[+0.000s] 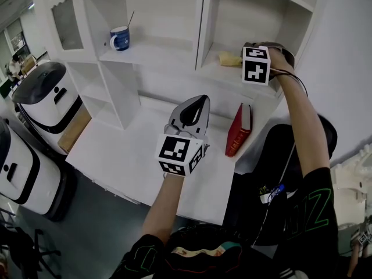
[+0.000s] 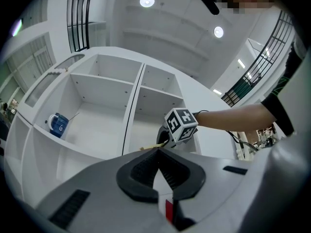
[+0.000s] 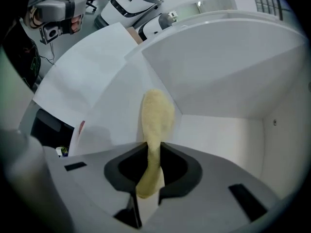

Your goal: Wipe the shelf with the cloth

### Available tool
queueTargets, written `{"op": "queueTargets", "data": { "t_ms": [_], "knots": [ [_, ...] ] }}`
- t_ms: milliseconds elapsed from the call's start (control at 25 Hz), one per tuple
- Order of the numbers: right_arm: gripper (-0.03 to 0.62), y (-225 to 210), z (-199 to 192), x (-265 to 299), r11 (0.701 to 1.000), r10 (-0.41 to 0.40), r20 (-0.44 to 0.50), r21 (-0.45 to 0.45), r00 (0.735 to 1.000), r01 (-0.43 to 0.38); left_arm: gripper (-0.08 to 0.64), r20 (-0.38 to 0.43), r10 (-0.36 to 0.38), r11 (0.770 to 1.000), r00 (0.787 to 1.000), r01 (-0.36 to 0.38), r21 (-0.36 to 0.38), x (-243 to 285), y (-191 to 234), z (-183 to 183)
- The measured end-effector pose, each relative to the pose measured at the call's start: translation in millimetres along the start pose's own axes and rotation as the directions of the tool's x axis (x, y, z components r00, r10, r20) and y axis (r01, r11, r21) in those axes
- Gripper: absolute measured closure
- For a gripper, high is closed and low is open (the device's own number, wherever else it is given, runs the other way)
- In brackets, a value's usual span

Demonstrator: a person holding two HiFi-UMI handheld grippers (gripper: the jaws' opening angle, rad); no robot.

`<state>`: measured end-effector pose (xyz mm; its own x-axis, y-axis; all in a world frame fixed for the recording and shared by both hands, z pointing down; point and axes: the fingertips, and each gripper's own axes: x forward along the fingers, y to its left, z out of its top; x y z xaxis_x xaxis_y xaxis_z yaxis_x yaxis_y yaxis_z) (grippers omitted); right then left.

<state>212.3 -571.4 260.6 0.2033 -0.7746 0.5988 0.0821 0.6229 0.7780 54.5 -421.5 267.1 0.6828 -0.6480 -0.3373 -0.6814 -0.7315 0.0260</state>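
Observation:
The yellow cloth (image 3: pixel 156 125) is pinched between the jaws of my right gripper (image 3: pixel 150 149) and hangs forward onto the white shelf board (image 3: pixel 218 135). In the head view the right gripper (image 1: pixel 240 58) reaches into the right-hand shelf compartment (image 1: pixel 232 74), with the cloth (image 1: pixel 228 58) lying on the board in front of it. My left gripper (image 1: pixel 196 102) hovers above the white desk, jaws shut on nothing. The left gripper view (image 2: pixel 158 152) looks up at the shelf unit and at the right gripper's marker cube (image 2: pixel 181 125).
A blue mug (image 1: pixel 120 38) with a stick in it stands on the left-hand shelf. A red book (image 1: pixel 239 129) leans at the desk's right side. Two white robots (image 1: pixel 43 100) stand on the floor at the left, and a black chair (image 1: pixel 279 156) stands below the right arm.

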Motion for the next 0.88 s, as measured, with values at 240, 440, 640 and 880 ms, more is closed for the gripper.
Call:
{"op": "queueTargets", "data": {
  "t_ms": [240, 440, 640, 880],
  "knots": [
    [0.526, 17.7, 0.6, -9.0, 0.998, 0.065, -0.009, -0.022, 0.998, -0.065, 0.565, 0.008, 0.006, 1.000, 1.000, -0.006, -0.021, -3.7, 5.1, -1.2],
    [0.526, 34.7, -0.7, -23.3, 0.993, 0.103, -0.036, -0.056, 0.994, -0.105, 0.565, 0.009, 0.028, 0.998, 1.000, -0.027, -0.058, -10.2, 11.6, -3.6],
    [0.526, 45.6, 7.5, -41.1, 0.992, 0.106, -0.008, -0.071, 0.994, -0.106, 0.565, 0.012, 0.044, 0.995, 0.999, -0.043, -0.091, -16.2, 12.5, -6.6],
    [0.526, 55.6, 24.5, -67.9, 0.998, 0.028, 0.104, -0.061, 0.994, -0.021, 0.565, 0.004, 0.058, 0.991, 0.998, -0.057, -0.121, -19.9, 7.4, -12.0]
  ]
}}
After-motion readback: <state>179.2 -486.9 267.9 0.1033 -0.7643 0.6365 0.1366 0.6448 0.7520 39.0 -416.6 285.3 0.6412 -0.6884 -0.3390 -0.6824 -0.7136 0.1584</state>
